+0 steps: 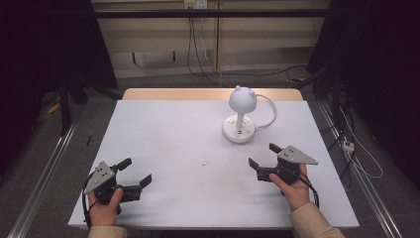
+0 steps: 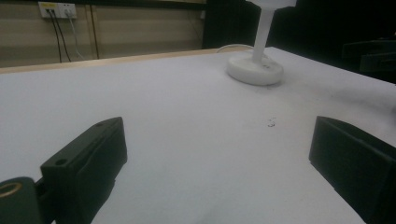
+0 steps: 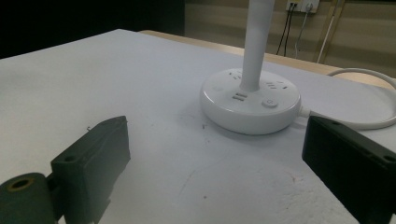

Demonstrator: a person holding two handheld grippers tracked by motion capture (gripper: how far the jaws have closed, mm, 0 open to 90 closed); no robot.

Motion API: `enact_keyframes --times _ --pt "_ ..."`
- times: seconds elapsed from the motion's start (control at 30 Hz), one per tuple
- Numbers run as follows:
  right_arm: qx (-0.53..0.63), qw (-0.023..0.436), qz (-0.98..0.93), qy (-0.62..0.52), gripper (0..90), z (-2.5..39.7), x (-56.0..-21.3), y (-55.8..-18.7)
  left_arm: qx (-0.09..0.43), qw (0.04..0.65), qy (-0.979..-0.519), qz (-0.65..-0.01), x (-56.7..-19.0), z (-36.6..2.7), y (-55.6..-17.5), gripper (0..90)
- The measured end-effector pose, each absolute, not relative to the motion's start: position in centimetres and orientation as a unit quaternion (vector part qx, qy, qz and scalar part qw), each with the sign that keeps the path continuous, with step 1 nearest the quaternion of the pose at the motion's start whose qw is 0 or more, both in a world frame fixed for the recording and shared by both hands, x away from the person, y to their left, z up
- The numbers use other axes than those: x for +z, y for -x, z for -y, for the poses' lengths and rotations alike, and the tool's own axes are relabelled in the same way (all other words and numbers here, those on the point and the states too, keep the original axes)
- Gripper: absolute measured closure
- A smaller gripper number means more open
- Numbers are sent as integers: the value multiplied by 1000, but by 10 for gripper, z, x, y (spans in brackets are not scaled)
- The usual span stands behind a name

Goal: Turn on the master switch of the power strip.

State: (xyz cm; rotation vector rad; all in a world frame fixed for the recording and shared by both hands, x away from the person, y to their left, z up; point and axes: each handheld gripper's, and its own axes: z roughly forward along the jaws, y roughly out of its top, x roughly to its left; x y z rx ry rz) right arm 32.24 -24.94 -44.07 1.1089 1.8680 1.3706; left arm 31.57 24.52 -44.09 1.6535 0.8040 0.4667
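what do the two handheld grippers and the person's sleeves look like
Both the left gripper and the right gripper are black with two blocky jaws, a grey three-cornered plate on top and a trailing black cable. The person's sleeves are beige.

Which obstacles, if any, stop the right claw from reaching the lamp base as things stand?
Probably none: the right claw is open, and bare table lies between it and the lamp base.

Overhead; gripper views toward lamp [image 1: 240, 116]
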Motion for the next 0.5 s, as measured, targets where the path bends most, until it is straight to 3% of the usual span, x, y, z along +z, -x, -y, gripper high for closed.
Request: enact_keyframes --times 0.5 --pt "500 280 -698 -429 78 249 -434 -344 199 585 -709 -341 -440 -244 -316 39"
